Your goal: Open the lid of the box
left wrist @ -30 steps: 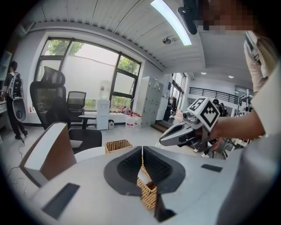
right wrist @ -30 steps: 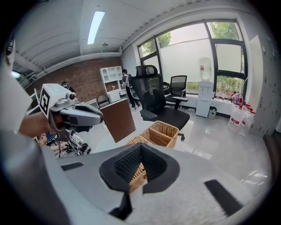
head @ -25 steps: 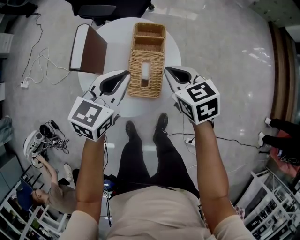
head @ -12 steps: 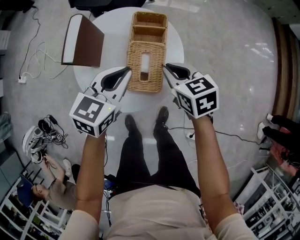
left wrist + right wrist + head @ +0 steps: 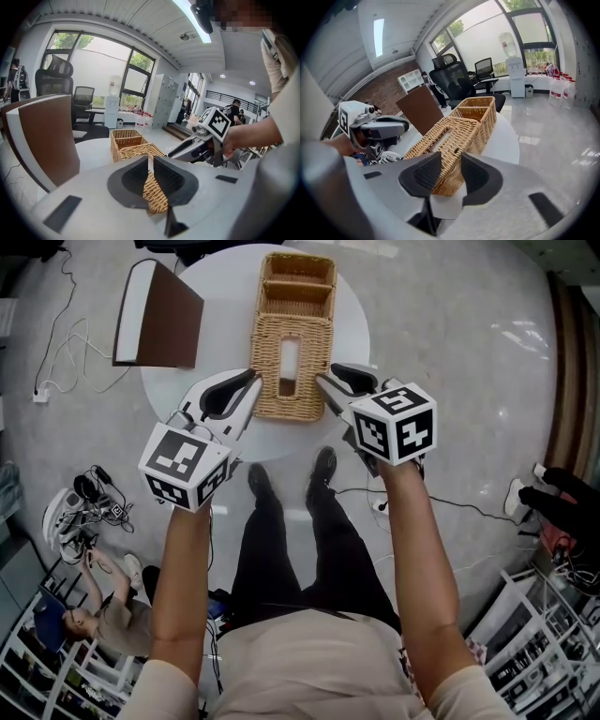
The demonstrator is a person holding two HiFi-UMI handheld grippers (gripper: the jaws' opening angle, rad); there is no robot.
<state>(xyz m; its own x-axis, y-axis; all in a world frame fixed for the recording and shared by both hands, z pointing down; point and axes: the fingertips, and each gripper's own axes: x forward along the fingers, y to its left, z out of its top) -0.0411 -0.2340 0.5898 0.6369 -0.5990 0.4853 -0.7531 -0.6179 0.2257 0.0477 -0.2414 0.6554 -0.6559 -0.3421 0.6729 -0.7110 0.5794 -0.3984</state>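
A wicker box (image 5: 292, 343) stands on the round white table (image 5: 352, 324). Its near half is covered by a woven lid (image 5: 289, 381) with a slot; its far half is two open compartments. My left gripper (image 5: 251, 381) is shut and empty, just left of the lid's near corner; the box (image 5: 133, 147) lies beyond its tips (image 5: 150, 159). My right gripper (image 5: 323, 379) sits at the lid's right edge with its jaws opening. The box's near corner (image 5: 459, 129) shows in the gap (image 5: 451, 159), and the pads do not press on it.
A brown and white chair back (image 5: 159, 315) stands at the table's left. Cables and shoes (image 5: 80, 517) lie on the floor at the left, where a person sits (image 5: 103, 624). Another cable (image 5: 450, 512) runs on the right. A black office chair (image 5: 454, 77) is beyond the table.
The right gripper's tip has come in against the box's right side and its jaws have parted. The left gripper keeps its place beside the box. The view has shifted a little.
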